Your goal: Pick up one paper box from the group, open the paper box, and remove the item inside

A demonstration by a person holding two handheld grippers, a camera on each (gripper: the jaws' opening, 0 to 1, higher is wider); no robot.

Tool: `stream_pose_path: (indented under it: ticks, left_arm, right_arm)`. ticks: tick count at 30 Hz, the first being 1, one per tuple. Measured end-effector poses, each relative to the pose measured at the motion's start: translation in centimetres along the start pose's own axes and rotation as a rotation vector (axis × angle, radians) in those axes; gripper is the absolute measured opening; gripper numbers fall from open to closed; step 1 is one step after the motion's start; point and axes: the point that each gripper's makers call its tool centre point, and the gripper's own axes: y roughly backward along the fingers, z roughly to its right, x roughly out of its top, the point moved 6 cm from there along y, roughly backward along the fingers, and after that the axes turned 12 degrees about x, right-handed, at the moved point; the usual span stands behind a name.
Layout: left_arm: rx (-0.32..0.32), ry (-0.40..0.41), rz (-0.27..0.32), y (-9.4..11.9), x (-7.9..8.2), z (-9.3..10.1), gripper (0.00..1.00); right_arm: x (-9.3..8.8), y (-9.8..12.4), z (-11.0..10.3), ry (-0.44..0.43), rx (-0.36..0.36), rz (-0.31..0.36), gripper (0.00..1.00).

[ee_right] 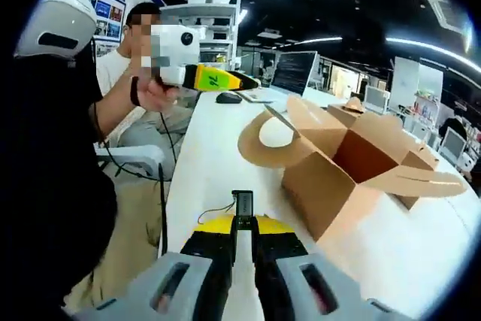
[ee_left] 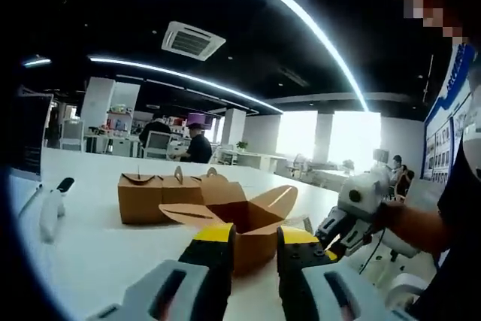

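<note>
Clamping a small dark flat item between its narrowed yellow-tipped jaws, the right gripper holds it just beside the opened brown paper box, over the white table. The left gripper, jaws narrowly parted on nothing, sits close before that same box. Judged from this, removal is nearly done: draw the item straight back, clear of the splayed flaps. Beyond, closed brown paper boxes wait together; farther off, office desks with seated people.
</note>
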Motion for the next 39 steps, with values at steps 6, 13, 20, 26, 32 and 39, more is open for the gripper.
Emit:
stream_pose_path:
  ticks: [6, 13, 20, 26, 32, 39]
  left_arm:
    - [0.007, 0.005, 0.002, -0.1, -0.1, -0.2, 0.24]
    - [0.011, 0.008, -0.011, -0.2, -0.6, -0.2, 0.24]
    - [0.015, 0.009, -0.014, 0.1, -0.7, -0.3, 0.24]
    - [0.022, 0.011, -0.010, 0.1, -0.6, -0.4, 0.24]
    - [0.020, 0.016, -0.009, -0.1, -0.8, -0.5, 0.24]
    - [0.010, 0.016, -0.015, -0.2, -1.0, -0.4, 0.24]
  right_arm:
    - [-0.4, -0.8, -0.2, 0.032, 0.031, -0.050, 0.09]
    - [-1.0, -0.7, 0.5, 0.041, 0.026, -0.086, 0.09]
    - [-1.4, -0.8, 0.4, 0.030, 0.029, -0.099, 0.10]
    - [-1.5, -0.4, 1.1, 0.011, 0.001, -0.079, 0.20]
    - [-0.7, -0.2, 0.4, -0.029, -0.006, -0.015, 0.23]
    - [-0.5, 1.2, 0.1, -0.065, -0.056, 0.063, 0.23]
